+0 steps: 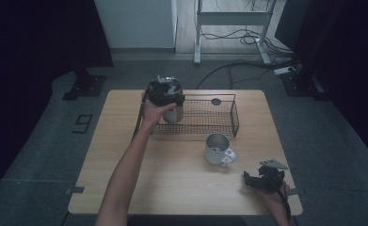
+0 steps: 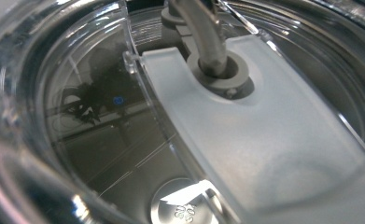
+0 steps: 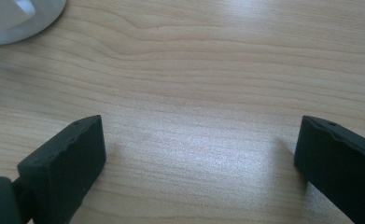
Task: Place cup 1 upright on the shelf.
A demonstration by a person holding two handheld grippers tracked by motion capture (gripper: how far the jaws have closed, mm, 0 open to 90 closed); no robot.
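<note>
At the far left of the black wire basket (image 1: 233, 115), the left gripper (image 1: 165, 92) is stretched out, holding the shiny metal tumbler with a clear lid (image 1: 173, 113). Near right, the right gripper (image 1: 261, 180) rests low on the wooden table (image 1: 172, 179), jaws wide.

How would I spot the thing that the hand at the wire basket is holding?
Start at the light wooden table and find the black wire basket near its far edge. At the basket's left end, the left gripper is at a steel tumbler with a clear lid and straw. Unlike the grey handled mug standing nearer on the table, it is taller and lidded.
</note>
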